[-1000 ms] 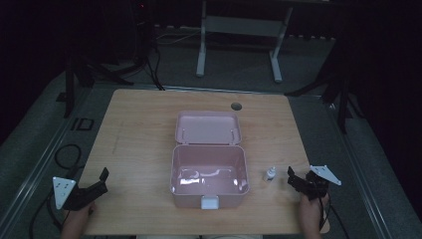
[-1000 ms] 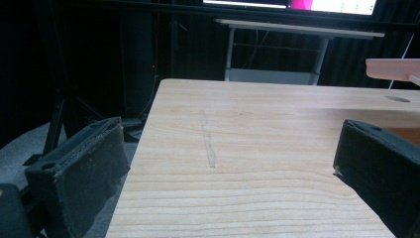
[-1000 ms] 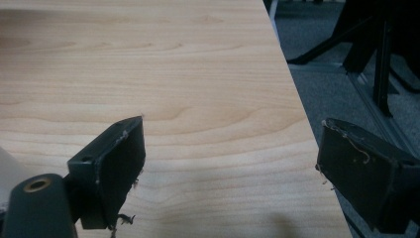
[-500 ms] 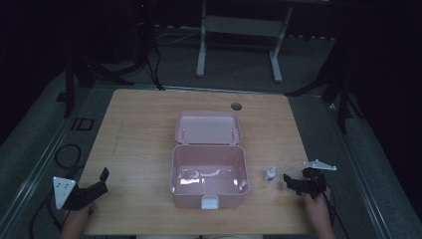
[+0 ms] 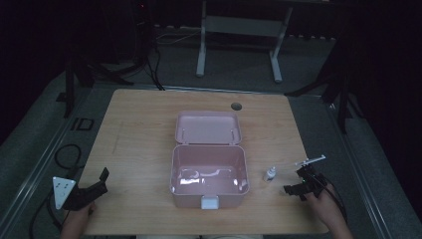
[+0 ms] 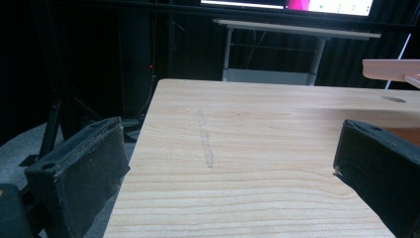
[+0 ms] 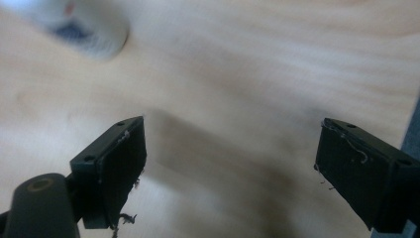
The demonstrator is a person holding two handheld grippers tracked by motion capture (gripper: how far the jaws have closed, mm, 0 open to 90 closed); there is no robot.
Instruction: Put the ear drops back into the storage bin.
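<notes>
Right hand-held gripper (image 5: 297, 183): at the desk's (image 5: 139, 129) right edge, toward the near right corner, held low over the wood. Jaws spread wide, released, nothing between them; its own view shows bare wood grain in the gap and a blurred white shape at the upper left.

Small white bottle (image 5: 269, 174): upright on the desk, between the box and the right hand-held gripper, near the gripper's jaws but apart from them, just off the box's right wall.

Pink box (image 5: 209, 188): open, at the middle of the desk toward the near edge. Lid (image 5: 208, 128) folded back flat on the far side. White latch on the near wall.

Left hand-held gripper (image 5: 93, 186): at the near left corner, over the desk's left edge. Jaws released and wide, holding nothing; bare desk lies between them in its own view.
</notes>
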